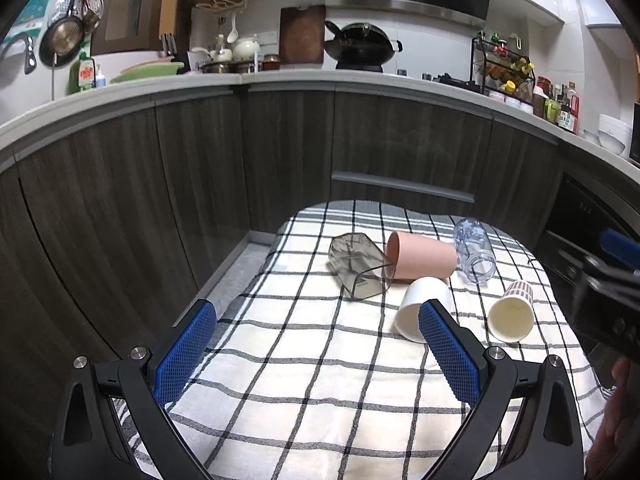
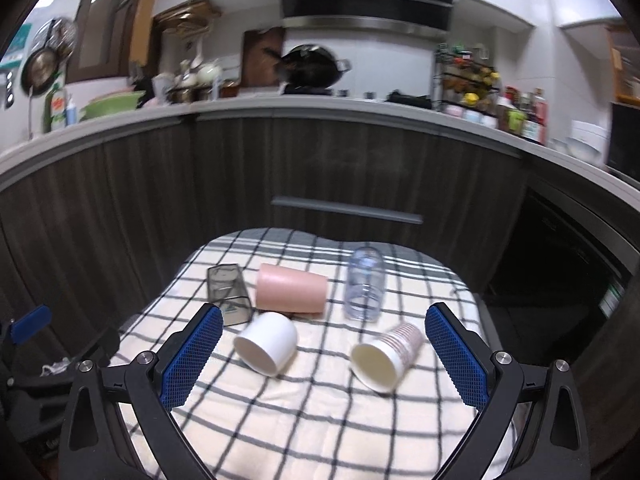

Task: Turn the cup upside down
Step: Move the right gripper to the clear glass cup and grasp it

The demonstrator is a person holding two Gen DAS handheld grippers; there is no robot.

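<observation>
Five cups lie tipped on a black-and-white checked cloth (image 2: 304, 420); both grippers hang spread wide, grasping nothing.

Left gripper (image 1: 318, 342) and right gripper (image 2: 324, 354) hover above the cloth's near edge. White plastic cup (image 2: 267, 342), striped paper cup (image 2: 386, 354), pink plastic cup (image 2: 291, 289), smoky square cup (image 2: 229, 293) and clear ribbed cup (image 2: 364, 284) all lie sideways toward its far edge.

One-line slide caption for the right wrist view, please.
Open right gripper above checked cloth with five cups lying on their sides: white, paper, pink, smoky, clear.
</observation>
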